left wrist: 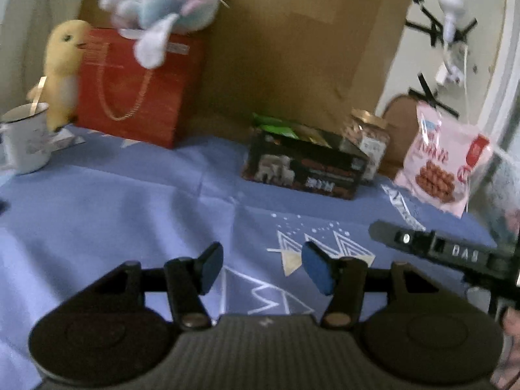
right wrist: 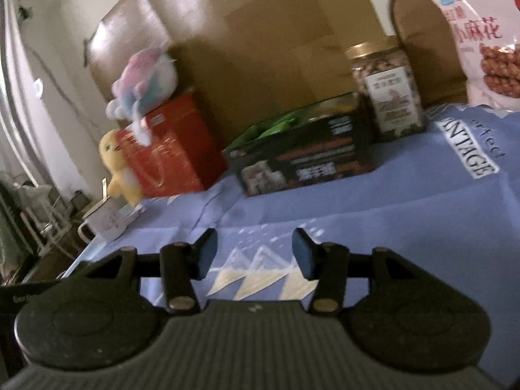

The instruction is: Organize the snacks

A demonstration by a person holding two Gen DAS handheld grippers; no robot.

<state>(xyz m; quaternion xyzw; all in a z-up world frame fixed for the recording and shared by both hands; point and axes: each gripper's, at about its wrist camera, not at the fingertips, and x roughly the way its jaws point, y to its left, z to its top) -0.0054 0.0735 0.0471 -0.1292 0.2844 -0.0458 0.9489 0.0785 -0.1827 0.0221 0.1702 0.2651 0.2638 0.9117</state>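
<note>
Far on the blue-clothed worktop: dark snack box (left wrist: 305,165) lying flat, top open, green packets (left wrist: 276,126) inside. Right of it, upright gold-lidded jar (left wrist: 369,139) of nuts. Farther right, pink snack bag (left wrist: 445,159) standing tilted.

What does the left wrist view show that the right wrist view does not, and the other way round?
Only the left wrist view: the right hand-held gripper from outside, and the left hand-held gripper, empty.

Only the right wrist view: the "VINTAGE" print on the blue cloth.

Both: dark snack box, nut jar, pink snack bag, red box.
</note>
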